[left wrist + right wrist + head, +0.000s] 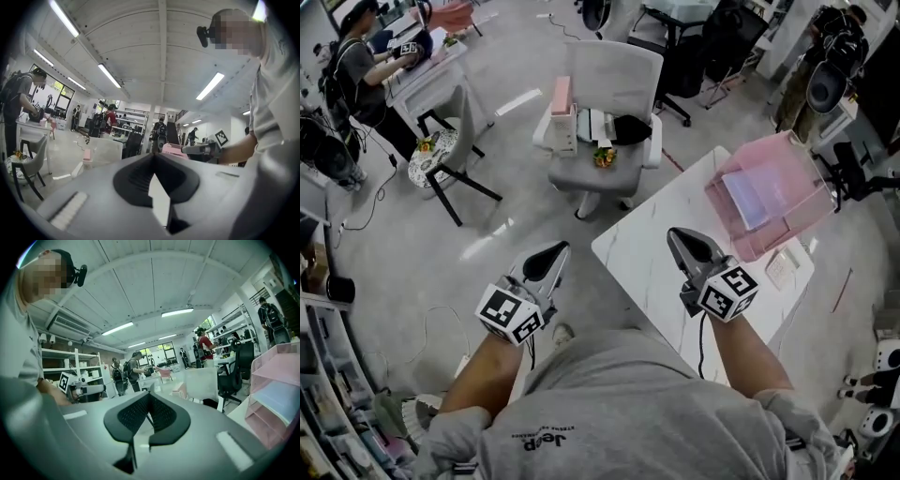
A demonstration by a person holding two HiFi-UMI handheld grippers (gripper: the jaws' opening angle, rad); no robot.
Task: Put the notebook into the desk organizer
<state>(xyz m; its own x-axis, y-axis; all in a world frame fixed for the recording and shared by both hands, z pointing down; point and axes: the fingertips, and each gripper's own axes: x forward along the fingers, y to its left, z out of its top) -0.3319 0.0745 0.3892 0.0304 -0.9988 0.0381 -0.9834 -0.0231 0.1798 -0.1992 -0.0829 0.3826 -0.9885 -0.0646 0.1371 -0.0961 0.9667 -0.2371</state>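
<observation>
1. Left gripper (555, 253) and right gripper (677, 239) were both pressed together and empty, lower centre.
2. Notebook (748, 199) lay inside the pink desk organizer (787, 155), right of frame, on the white table (642, 253).
3. Risk: organizer sat near the table edge, so a stray bump could probably tip it off.

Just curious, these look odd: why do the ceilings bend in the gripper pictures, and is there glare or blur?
Left gripper view: the wide lens bows the ceiling lights and blackens the corners; the near left gripper looks soft. Right gripper view: same bowing, greenish cast, desk organizer skewed. Head view: even light, bright sheen on the floor.
</observation>
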